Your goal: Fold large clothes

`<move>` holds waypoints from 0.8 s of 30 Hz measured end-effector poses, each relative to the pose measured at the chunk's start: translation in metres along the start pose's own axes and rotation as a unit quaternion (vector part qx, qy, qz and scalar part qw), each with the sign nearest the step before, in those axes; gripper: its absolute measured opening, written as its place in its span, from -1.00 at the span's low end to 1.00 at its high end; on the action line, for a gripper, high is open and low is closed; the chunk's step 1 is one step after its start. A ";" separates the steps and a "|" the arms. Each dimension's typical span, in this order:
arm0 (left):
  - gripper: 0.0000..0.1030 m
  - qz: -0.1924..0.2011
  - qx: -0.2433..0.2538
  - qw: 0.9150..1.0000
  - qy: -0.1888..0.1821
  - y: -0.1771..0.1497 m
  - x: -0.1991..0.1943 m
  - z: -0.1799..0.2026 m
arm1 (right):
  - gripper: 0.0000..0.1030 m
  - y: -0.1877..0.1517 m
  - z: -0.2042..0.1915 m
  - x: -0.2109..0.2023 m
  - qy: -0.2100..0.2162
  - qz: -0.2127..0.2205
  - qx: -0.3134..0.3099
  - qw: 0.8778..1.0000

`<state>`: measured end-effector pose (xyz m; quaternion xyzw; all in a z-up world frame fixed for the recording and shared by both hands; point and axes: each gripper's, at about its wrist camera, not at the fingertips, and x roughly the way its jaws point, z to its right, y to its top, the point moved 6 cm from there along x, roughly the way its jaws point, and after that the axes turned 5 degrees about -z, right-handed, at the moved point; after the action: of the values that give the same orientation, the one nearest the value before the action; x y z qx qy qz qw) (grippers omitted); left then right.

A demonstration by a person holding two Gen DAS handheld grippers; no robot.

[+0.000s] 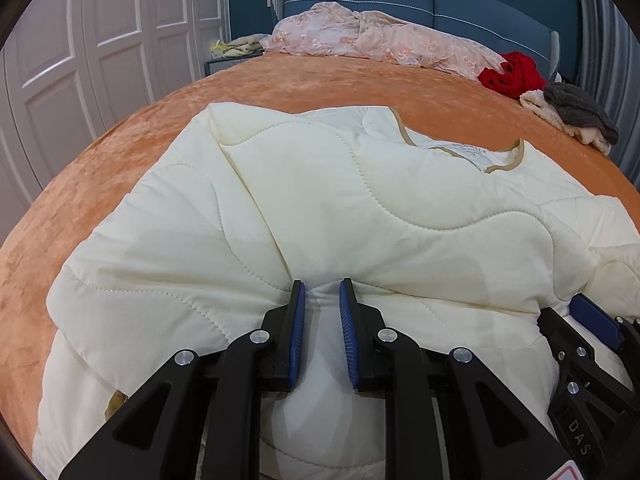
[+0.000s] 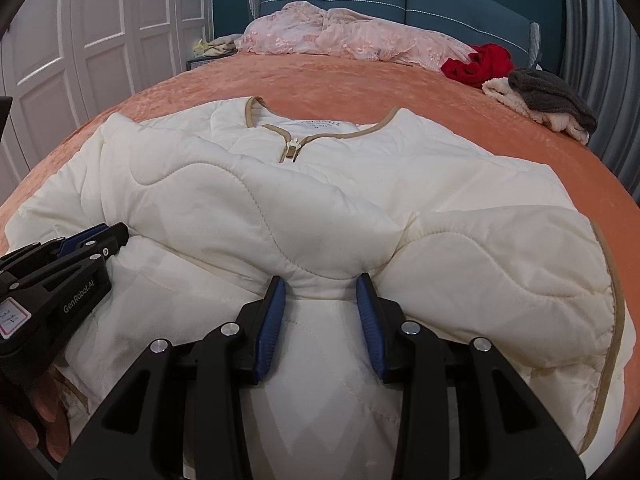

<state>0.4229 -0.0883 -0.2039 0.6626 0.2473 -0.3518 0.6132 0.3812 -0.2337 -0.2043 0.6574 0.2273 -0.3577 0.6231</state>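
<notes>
A cream quilted jacket [image 1: 320, 200] with tan trim lies on the orange bedspread [image 1: 280, 84], collar and zip toward the headboard; it also shows in the right wrist view [image 2: 320, 200]. My left gripper [image 1: 322, 286] is closed on a bunched fold of the jacket's near edge, fabric pinched between its blue pads [image 1: 297, 332]. My right gripper [image 2: 322, 280] is closed on another bunch of the same edge, to the right of the left one. The left gripper also shows in the right wrist view [image 2: 92, 236]; the right shows in the left wrist view [image 1: 592, 320].
A pink lace cover [image 1: 380, 36] is heaped by the blue headboard [image 1: 480, 0]. A red garment [image 1: 508, 72] and a grey and cream pile [image 1: 576, 116] lie at the far right of the bed. White wardrobe doors [image 1: 100, 40] stand on the left.
</notes>
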 end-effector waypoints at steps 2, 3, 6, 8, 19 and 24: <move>-0.65 0.003 0.004 1.000 0.006 0.000 0.001 0.001 | -0.32 -0.001 0.000 0.000 0.000 0.001 -0.001 1.000; -0.65 0.003 0.006 1.000 0.008 -0.001 0.001 0.002 | -0.32 0.000 0.000 0.000 -0.001 0.002 -0.001 1.000; -0.65 0.006 0.009 1.000 0.013 -0.001 0.002 0.002 | -0.32 -0.001 0.000 0.001 -0.002 0.003 -0.002 1.000; -0.65 0.007 0.010 1.000 0.015 -0.002 0.003 0.003 | -0.32 -0.001 -0.001 0.001 -0.003 0.004 -0.002 1.000; -0.65 -0.010 0.009 1.000 0.010 0.006 -0.002 0.003 | -0.26 0.005 0.005 -0.004 0.028 -0.011 0.016 0.999; -0.62 -0.025 -0.035 0.996 -0.072 0.043 -0.035 -0.022 | -0.11 0.030 0.016 -0.042 0.101 0.001 0.033 0.994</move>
<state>0.4376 -0.0681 -0.1496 0.6074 0.2310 -0.4047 0.6433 0.3738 -0.2468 -0.1523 0.7109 0.2766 -0.2957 0.5751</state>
